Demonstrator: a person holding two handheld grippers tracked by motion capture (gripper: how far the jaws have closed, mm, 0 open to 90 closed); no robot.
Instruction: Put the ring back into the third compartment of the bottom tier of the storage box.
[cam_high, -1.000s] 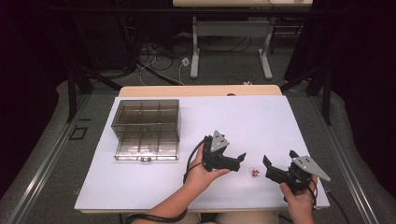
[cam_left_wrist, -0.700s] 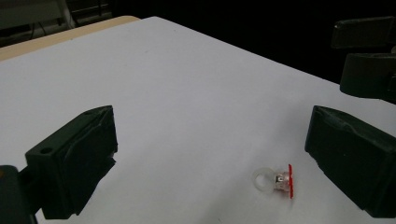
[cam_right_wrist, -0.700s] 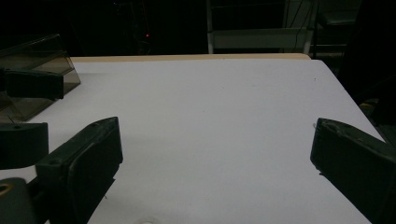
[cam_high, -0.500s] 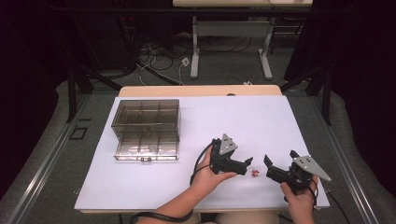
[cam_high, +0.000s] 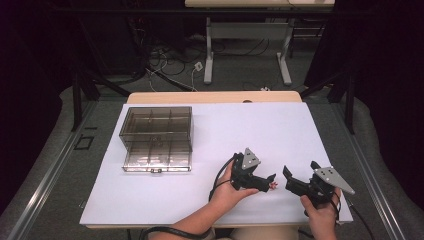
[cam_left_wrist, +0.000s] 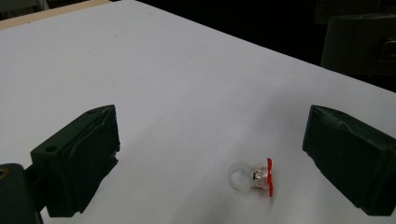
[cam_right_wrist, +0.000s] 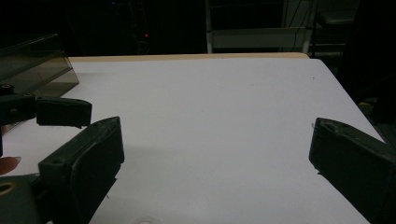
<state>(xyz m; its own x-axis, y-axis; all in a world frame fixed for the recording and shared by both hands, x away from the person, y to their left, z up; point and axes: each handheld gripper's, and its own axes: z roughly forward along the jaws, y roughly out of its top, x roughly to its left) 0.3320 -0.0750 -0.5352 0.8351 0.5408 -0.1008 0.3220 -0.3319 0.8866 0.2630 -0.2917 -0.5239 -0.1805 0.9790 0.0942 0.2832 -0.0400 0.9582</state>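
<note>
A small clear plastic ring with a red top (cam_left_wrist: 254, 176) lies on the white tabletop (cam_high: 165, 200), near the front right. My left gripper (cam_left_wrist: 210, 135) is low over it, open, with the ring (cam_high: 273, 186) on the table between the jaws, nearer the right one, and touching neither pad. My left gripper (cam_high: 270, 181) points right in the high view. My right gripper (cam_high: 290, 176) faces it from the right, a short gap away. Its jaws (cam_right_wrist: 215, 140) stand open, have just been closing a little, and have nothing between them.
A smoky clear compartment box (cam_high: 157, 137) with its lid raised stands at the table's left. In the right gripper view the box (cam_right_wrist: 32, 65) is at far left, with a jaw of the left gripper (cam_right_wrist: 63, 112) in front of it. The table's right edge (cam_high: 340, 200) is close.
My left gripper has moved right and down toward the ring, nearer the right gripper. The right hand has stayed where it was.
</note>
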